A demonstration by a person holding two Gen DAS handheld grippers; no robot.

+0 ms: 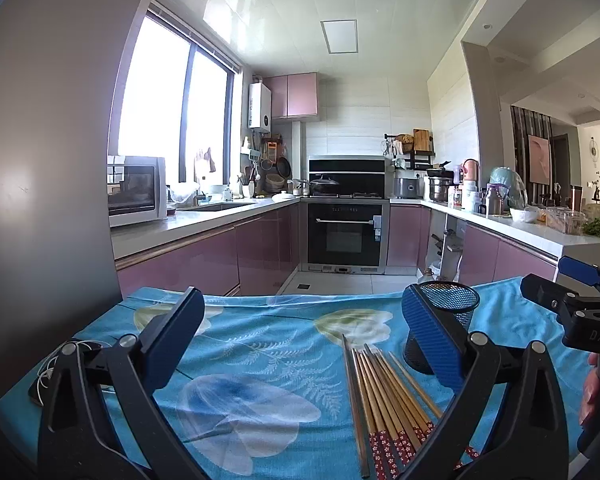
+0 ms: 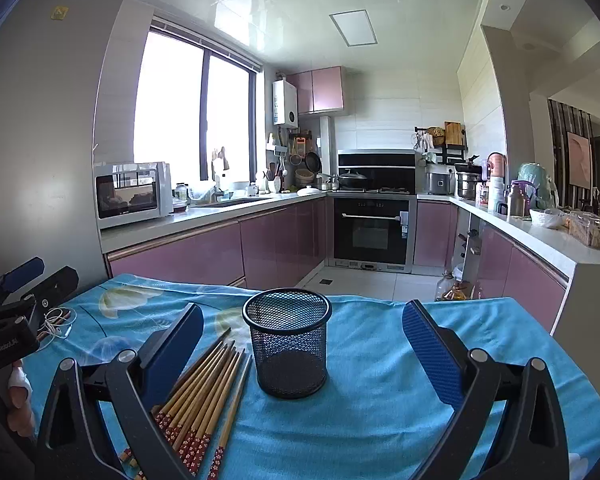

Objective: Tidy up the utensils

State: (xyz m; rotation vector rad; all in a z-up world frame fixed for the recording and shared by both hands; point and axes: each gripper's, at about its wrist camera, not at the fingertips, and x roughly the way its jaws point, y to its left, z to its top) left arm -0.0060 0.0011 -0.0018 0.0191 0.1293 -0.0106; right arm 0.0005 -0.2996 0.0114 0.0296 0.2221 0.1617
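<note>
A blue floral cloth (image 2: 364,364) covers the table across the lower part of both views, with a white earphone cable (image 2: 58,322) lying at its left edge. Along the left counter stand a white microwave (image 2: 130,194) and, further back, a sink (image 2: 236,201) beneath the large window (image 2: 192,108). At centre background a built-in oven (image 2: 372,230) sits under a hob carrying a lidded pan (image 2: 352,178), pink wall cabinets (image 2: 320,90) hang above, and the right counter (image 2: 540,232) is crowded with pots, bottles and containers.
</note>
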